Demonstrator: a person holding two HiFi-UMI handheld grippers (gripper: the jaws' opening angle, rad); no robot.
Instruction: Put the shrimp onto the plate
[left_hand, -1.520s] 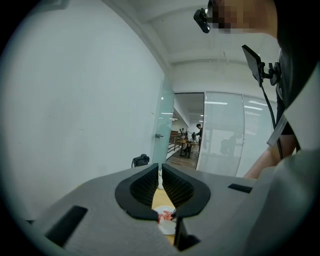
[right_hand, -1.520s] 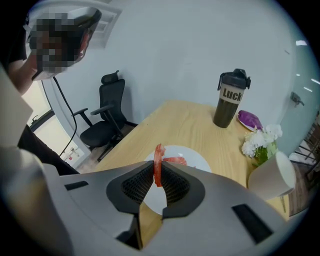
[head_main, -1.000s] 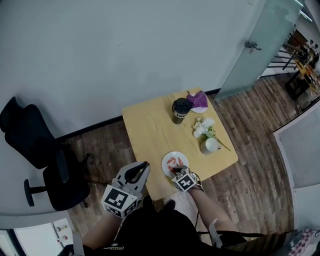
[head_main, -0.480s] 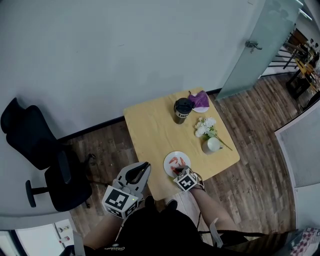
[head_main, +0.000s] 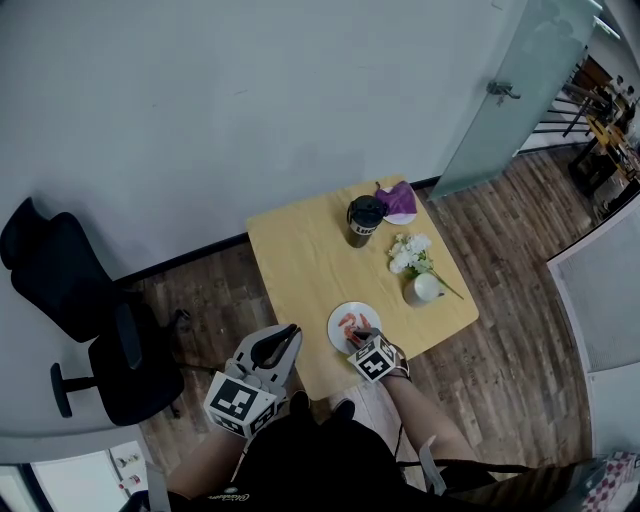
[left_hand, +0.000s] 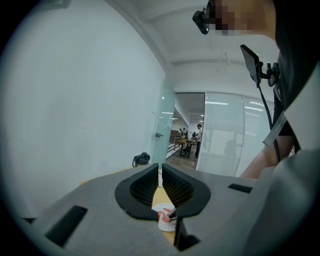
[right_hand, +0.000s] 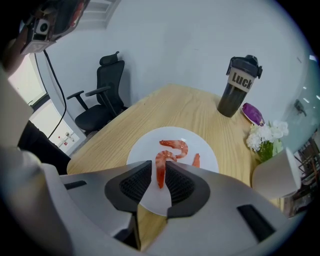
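Observation:
A white plate (head_main: 345, 317) sits near the front edge of the yellow wooden table (head_main: 300, 260). My right gripper (head_main: 362, 342) hangs over the plate's near side, shut on an orange shrimp (right_hand: 160, 172) whose tail runs down between the jaws. On the plate (right_hand: 145, 150) lie a curled shrimp (right_hand: 176, 145) and a third one (right_hand: 196, 160), partly hidden by the jaw. My left gripper (head_main: 283, 338) is held off the table's front left corner with its jaws together and nothing between them. In the left gripper view (left_hand: 160, 172) the plate shows beyond the jaws.
At the back of the table stand a black tumbler (head_main: 363, 220) and a purple thing on a small dish (head_main: 398, 203). White flowers (head_main: 410, 252) in a white vase (head_main: 424, 289) stand at the right. A black office chair (head_main: 110, 350) is on the floor at left.
Almost nothing: my right gripper stays over the plate's near side with the shrimp in it, and the left gripper holds still.

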